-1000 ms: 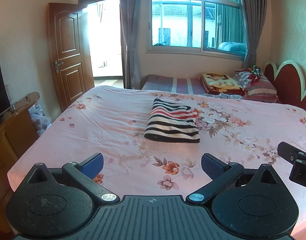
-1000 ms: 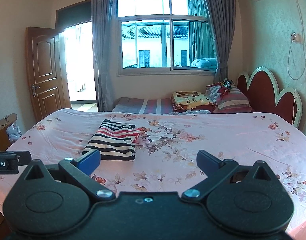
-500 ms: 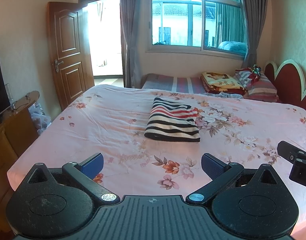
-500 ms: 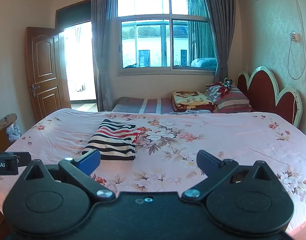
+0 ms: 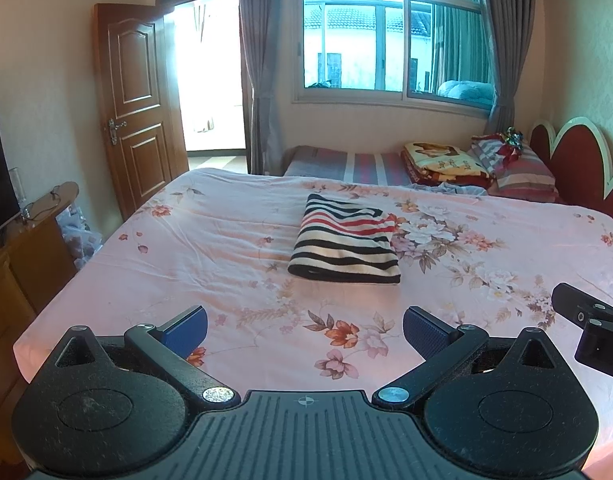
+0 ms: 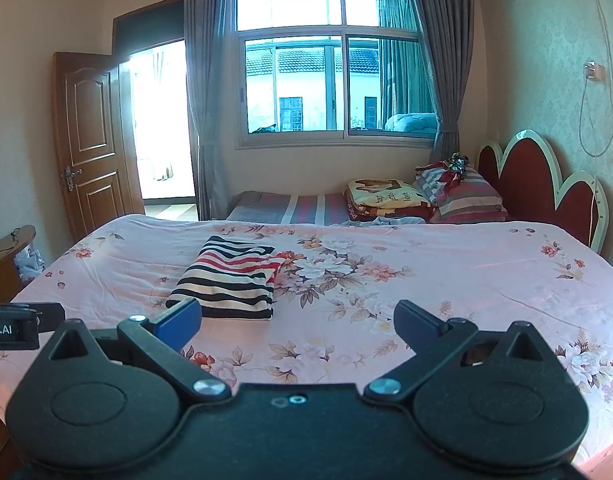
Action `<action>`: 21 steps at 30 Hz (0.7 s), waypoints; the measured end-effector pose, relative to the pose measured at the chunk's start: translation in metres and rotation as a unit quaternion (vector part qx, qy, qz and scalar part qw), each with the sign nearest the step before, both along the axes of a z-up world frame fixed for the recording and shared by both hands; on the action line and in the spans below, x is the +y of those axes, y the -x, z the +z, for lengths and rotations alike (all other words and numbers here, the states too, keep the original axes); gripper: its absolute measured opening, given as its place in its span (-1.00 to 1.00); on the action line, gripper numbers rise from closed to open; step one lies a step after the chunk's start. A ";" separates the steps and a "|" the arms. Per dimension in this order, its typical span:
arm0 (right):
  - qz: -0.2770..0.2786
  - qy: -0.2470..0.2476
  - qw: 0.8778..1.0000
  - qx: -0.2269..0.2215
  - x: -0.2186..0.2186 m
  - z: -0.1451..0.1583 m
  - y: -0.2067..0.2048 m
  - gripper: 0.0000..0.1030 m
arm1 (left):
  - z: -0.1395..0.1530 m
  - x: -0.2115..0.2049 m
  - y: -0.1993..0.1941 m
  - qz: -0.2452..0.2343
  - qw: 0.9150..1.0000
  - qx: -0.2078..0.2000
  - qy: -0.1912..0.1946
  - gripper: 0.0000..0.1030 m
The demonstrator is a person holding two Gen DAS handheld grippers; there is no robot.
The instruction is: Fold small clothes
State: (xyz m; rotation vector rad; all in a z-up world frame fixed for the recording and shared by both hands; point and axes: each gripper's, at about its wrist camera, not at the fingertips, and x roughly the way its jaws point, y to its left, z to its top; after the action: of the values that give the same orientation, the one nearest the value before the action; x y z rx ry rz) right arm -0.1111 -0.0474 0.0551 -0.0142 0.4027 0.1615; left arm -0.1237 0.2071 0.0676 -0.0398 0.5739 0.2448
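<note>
A striped garment [image 5: 344, 246] in black, white and red lies folded into a neat rectangle on the pink floral bedsheet [image 5: 226, 248], near the middle of the bed. My left gripper [image 5: 305, 330] hovers open over the bed's near edge, well short of the garment, nothing between its blue pads. In the right wrist view the same folded garment [image 6: 230, 280] sits ahead and to the left. My right gripper [image 6: 297, 322] is open too, empty, held above the sheet [image 6: 446, 280]. Each gripper's body shows at the edge of the other's view.
A wooden door [image 5: 140, 108] stands open at the left, a dresser with a TV [image 5: 10, 240] beside the bed. Folded blankets and pillows [image 5: 478, 164] lie on a second bed under the window. A red headboard [image 6: 546, 188] lines the right wall.
</note>
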 end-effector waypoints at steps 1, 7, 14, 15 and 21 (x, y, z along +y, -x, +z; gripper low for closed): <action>0.000 0.000 1.000 0.001 0.000 0.000 0.000 0.98 | 0.000 -0.001 -0.001 0.000 1.000 0.001 0.000 1.00; 0.002 0.001 1.000 0.003 0.001 -0.002 -0.001 0.98 | -0.001 -0.002 -0.003 0.000 1.000 0.003 0.000 1.00; 0.002 0.001 1.000 0.004 0.002 -0.002 -0.001 0.98 | -0.002 -0.002 -0.005 0.001 1.000 0.003 0.000 1.00; 0.004 0.002 1.000 0.005 0.003 -0.003 -0.001 0.98 | -0.002 -0.002 -0.006 0.000 1.000 0.004 0.001 1.00; 0.006 0.002 1.000 0.008 0.003 -0.006 -0.005 0.98 | -0.003 -0.003 -0.009 -0.002 1.000 0.009 0.001 1.00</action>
State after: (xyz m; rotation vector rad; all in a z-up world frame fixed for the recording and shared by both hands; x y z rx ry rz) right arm -0.1066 -0.0448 0.0491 -0.0201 0.4193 0.1730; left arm -0.1148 0.2038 0.0647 -0.0378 0.5915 0.2418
